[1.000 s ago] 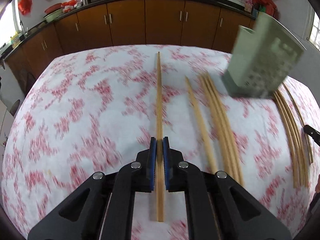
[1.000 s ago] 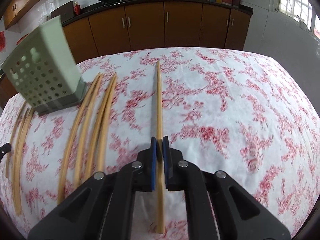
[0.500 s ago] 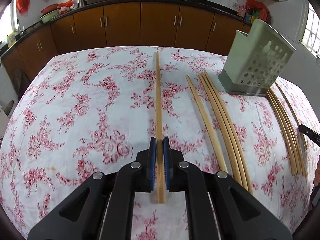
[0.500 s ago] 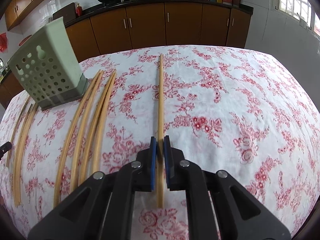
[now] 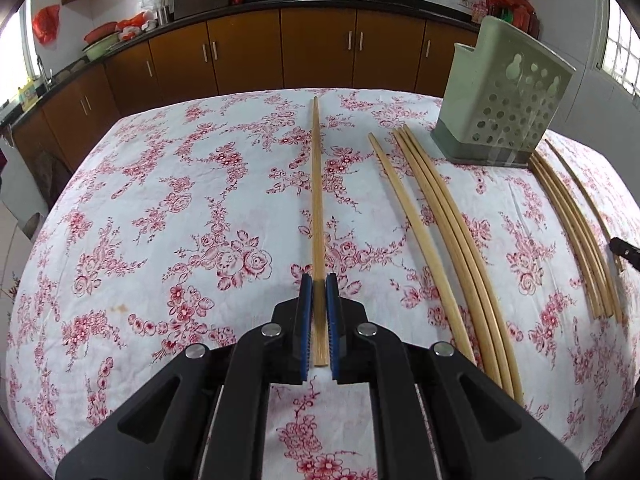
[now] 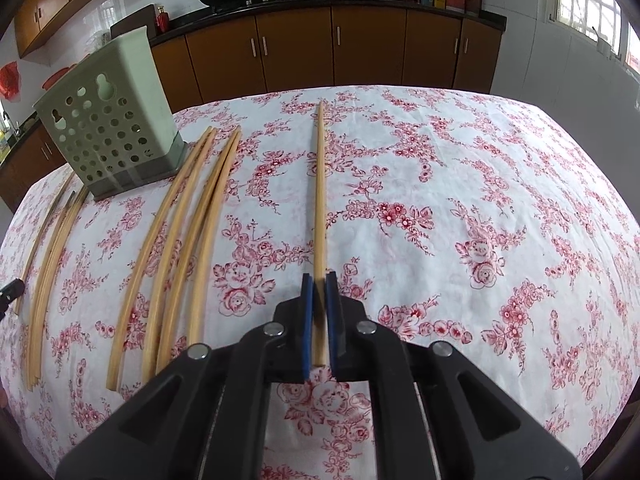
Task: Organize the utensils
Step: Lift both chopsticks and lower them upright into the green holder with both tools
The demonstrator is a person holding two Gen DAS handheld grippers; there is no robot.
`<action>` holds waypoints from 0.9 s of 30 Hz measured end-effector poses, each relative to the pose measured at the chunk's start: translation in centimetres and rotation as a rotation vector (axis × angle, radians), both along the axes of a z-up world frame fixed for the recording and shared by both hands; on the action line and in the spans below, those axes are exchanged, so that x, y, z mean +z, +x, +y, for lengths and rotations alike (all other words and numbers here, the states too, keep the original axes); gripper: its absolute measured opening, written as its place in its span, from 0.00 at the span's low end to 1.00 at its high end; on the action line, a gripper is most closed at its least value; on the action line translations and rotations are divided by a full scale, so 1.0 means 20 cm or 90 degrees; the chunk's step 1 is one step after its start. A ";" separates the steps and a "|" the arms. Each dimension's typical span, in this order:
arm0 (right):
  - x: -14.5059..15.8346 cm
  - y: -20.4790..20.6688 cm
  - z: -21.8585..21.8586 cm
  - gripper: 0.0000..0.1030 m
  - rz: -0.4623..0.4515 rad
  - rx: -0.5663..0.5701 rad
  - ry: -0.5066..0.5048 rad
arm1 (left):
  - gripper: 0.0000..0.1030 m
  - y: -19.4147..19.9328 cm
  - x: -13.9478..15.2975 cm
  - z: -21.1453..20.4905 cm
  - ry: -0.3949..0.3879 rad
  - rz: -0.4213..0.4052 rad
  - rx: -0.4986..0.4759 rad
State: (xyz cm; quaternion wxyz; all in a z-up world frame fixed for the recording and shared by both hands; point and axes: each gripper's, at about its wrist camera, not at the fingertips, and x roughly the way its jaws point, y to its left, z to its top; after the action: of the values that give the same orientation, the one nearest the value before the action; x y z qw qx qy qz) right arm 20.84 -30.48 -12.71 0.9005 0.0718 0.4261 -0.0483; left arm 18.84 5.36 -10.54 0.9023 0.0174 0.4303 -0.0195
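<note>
Left gripper (image 5: 319, 280) clenched on chopstick (image 5: 317, 200); right gripper (image 6: 319, 278) clenched on another chopstick (image 6: 320, 184). Holder (image 5: 500, 96) near table's far edge, apparently empty; interior hidden. Loose chopsticks (image 5: 440, 224) lie both sides of it. Task barely begun.

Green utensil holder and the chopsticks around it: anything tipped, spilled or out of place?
Nothing spilled or broken. The green utensil holder stands upright on the floral tablecloth, no chopsticks seen in it. Loose chopsticks lie in neat rows on both sides. Each gripper, left and right, is shut on one chopstick.
</note>
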 end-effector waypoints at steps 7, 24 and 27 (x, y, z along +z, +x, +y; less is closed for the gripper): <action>0.21 -0.10 -0.03 0.07 -0.077 0.002 -0.016 | 0.07 -0.05 0.15 0.05 -0.023 -0.036 0.007; 0.71 -0.14 -0.15 0.07 -0.253 -0.037 0.001 | 0.07 -0.09 0.76 0.15 -0.084 -0.246 0.053; 0.75 -0.13 -0.17 0.07 -0.265 -0.044 0.001 | 0.07 -0.06 0.80 0.15 -0.084 -0.257 0.058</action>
State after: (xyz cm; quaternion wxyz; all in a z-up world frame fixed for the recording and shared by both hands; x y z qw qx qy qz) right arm 18.32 -33.83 2.31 0.9669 0.0956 0.2283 -0.0625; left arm 17.74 8.38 5.47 0.9694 -0.0574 0.2388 -0.0025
